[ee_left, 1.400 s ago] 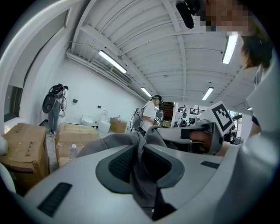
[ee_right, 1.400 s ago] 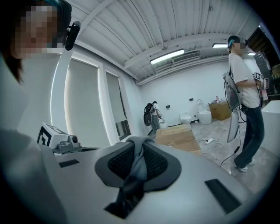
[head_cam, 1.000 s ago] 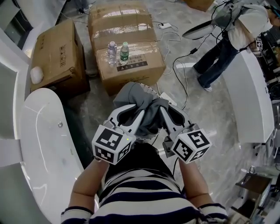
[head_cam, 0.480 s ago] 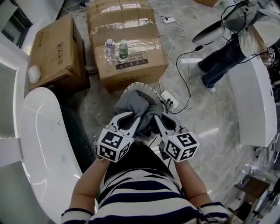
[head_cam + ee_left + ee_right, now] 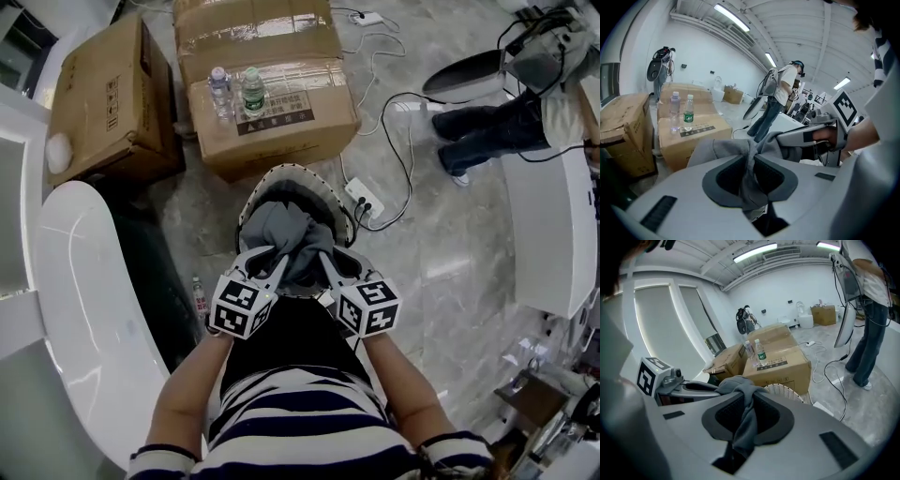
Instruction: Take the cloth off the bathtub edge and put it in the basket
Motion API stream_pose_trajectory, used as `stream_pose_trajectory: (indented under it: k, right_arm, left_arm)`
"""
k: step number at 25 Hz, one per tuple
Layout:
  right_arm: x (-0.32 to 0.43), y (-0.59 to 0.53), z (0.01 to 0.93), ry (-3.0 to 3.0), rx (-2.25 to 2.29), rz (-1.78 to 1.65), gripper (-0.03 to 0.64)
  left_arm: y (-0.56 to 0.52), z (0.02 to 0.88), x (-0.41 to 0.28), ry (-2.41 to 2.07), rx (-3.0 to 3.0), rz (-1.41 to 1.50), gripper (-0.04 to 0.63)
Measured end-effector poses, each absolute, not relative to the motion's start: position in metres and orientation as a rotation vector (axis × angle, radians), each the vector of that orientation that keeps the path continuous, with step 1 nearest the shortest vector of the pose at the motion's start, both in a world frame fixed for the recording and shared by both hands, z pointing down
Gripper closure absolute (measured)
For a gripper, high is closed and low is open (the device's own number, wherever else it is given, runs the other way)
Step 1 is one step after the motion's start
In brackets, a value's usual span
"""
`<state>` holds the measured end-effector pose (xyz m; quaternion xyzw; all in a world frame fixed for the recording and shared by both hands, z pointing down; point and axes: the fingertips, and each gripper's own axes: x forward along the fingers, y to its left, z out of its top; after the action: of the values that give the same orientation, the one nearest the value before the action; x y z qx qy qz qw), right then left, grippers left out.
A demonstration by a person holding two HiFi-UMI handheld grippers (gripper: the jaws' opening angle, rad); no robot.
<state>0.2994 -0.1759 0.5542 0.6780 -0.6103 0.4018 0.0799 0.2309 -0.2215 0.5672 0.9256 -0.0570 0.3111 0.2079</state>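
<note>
A grey cloth [image 5: 291, 232] hangs bunched between both grippers, right over the white perforated basket [image 5: 332, 192] on the floor. My left gripper [image 5: 274, 265] is shut on the cloth's left part, a fold [image 5: 749, 168] pinched between its dark pads. On the cloth's right part my right gripper [image 5: 321, 265] is shut too, with a strip of fabric [image 5: 746, 420] trailing down through its jaws. The white bathtub [image 5: 70, 309] lies at the left, its edge bare. The basket's rim [image 5: 783, 391] shows past the right gripper.
Two cardboard boxes [image 5: 267, 84] [image 5: 103, 103] stand beyond the basket, the nearer one carrying two water bottles [image 5: 251, 91]. A power strip [image 5: 361, 198] and cables lie right of the basket. A person [image 5: 502, 122] stands at the upper right beside a white counter [image 5: 553, 225]. A small bottle [image 5: 199, 296] lies by the tub.
Both grippers, still holding the cloth, have drawn closer together and lower over the basket. More of the basket's rim now shows around the cloth.
</note>
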Motion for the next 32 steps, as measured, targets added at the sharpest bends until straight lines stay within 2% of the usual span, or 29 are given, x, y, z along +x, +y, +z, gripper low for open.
stream_pose_trajectory:
  k: [21, 32]
  right_arm:
    - [0.304, -0.163, 0.730, -1.605, 1.723, 1.402, 0.551]
    - [0.295, -0.145, 0.776, -1.528, 1.583, 1.475, 0.551]
  left_arm:
    - [-0.215, 0.742, 0.212, -0.177, 2.281, 1.293, 0.517]
    - [-0.212, 0.793, 0.195, -0.200, 2.190, 1.449, 0.515]
